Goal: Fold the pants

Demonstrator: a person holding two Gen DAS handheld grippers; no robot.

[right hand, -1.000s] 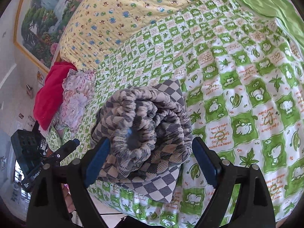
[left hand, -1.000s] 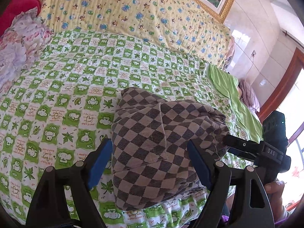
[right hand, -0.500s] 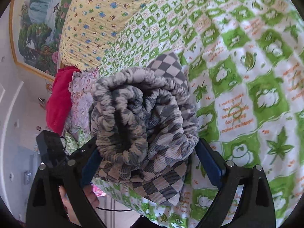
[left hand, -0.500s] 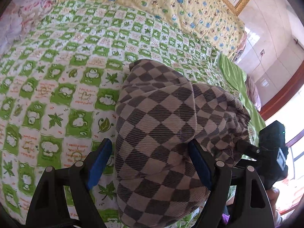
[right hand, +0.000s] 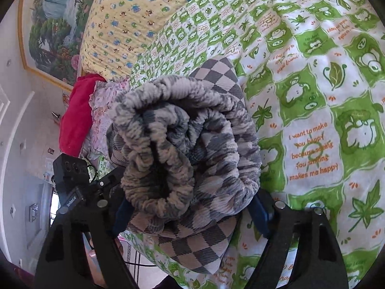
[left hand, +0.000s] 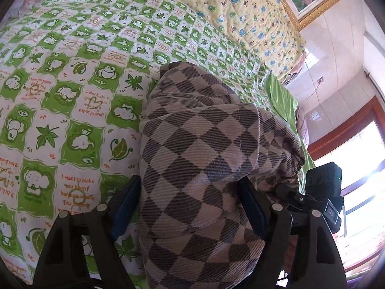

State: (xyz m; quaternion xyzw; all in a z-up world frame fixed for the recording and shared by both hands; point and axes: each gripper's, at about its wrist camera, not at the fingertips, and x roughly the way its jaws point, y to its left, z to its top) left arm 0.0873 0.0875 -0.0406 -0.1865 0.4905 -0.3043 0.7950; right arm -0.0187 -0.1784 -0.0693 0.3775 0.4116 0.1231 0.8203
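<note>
Left wrist view: a bed (left hand: 72, 77) fills the scene, covered by a green-and-white checked sheet printed with cartoon animals, leaves and orange writing; 1 square reads "I want to make you happy". A yellow quilt (left hand: 240, 12) with small animal prints lies along the bed's far side, and a plain green cloth (left hand: 280, 96) edges the sheet on the right. Behind are pale wall tiles, the corner of 1 gold-framed picture (left hand: 312, 0) and a red-brown window frame (left hand: 349, 125) with bright light. 1 pair of pants (left hand: 204, 168), brown and beige diamond check, lies bundled on the sheet. The left hand-held gripper (left hand: 190, 207) straddles the near end of the bundle, its 2 blue pads against the cloth on either side, jaws closing. The other gripper's black body shows at right with a small label, partly readable as "DAS".

Right wrist view: the same bed (right hand: 336, 96), with "I want to make you happy because seeing you smiling makes me happy" legible on 1 square. The landscape picture (right hand: 53, 36) hangs on the left wall. 1 red cloth (right hand: 77, 115) and 1 pink floral cloth (right hand: 101, 115) lie by the quilt (right hand: 125, 24). The pants (right hand: 192, 144) show their gathered elastic waistband, rolled on itself. The right hand-held gripper (right hand: 190, 214) has the roll between its 2 pads, jaws closing onto its sides.
</note>
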